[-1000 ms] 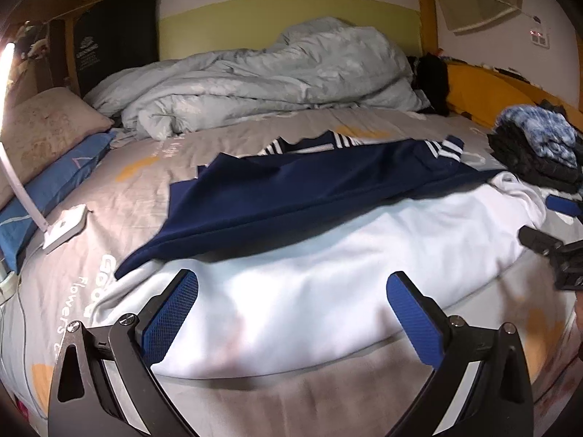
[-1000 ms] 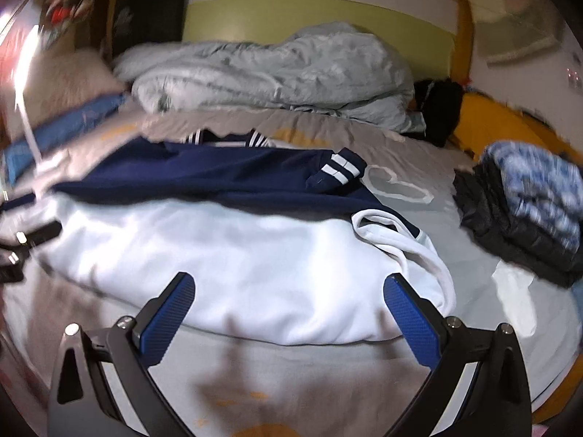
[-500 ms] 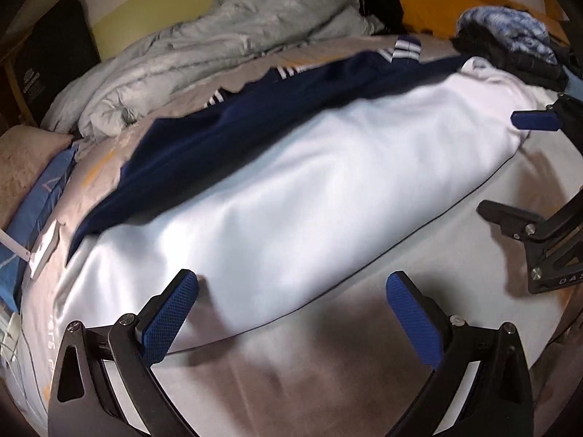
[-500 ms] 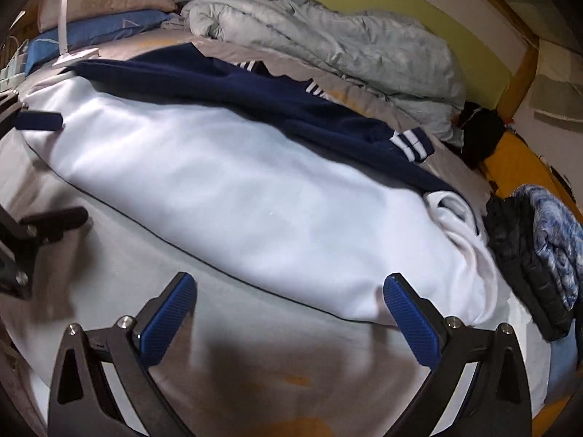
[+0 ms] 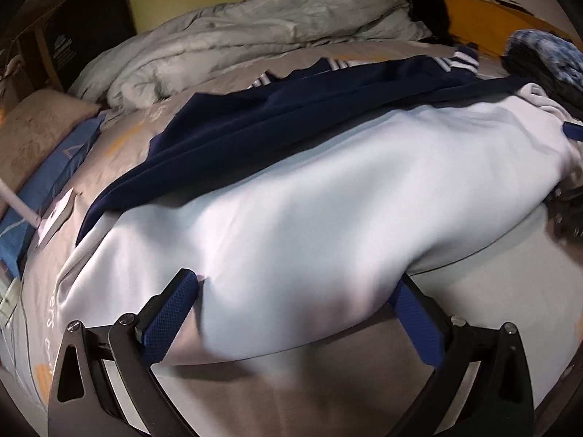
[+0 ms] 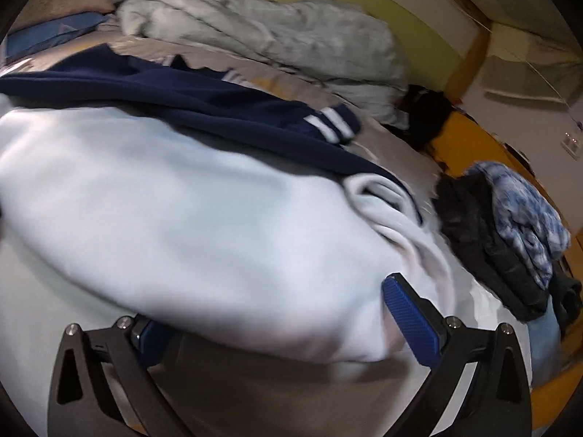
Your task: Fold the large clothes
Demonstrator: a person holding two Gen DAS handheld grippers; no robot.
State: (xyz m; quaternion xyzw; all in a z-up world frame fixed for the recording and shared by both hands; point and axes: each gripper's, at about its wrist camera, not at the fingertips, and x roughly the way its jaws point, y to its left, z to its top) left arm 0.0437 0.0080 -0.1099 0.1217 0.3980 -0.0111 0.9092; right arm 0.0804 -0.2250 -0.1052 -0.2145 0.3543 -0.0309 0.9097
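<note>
I have the white sweatshirt (image 5: 328,196) spread lengthwise across the bed (image 5: 510,291), its near hem running along the edge closest to me, so that I can take that edge at two spots and carry it over in one fold. A navy jacket (image 5: 291,109) with white stripes lies just behind it, touching the far edge of the white cloth, and a rumpled grey duvet (image 5: 255,29) is heaped further back by the wall, out of the way.

My left hand-held gripper (image 5: 295,298) is spread wide and pushed in at the near hem toward the left end of the sweatshirt. The left pad sits on top of the cloth, while the right one is partly tucked under the hem, so the fabric bulges between the two fingers but is not pinched.

My right hand-held gripper (image 6: 277,313) is also spread wide, at the hem near the collar end. Its right pad stands against the cloth beside the neckline (image 6: 379,196); its left pad is mostly hidden beneath the hem. Nothing is clamped there either.

I judge the grasp is about to be made. A pile of dark and blue-patterned clothes (image 6: 503,225) sits near on the right, apart from the collar.
</note>
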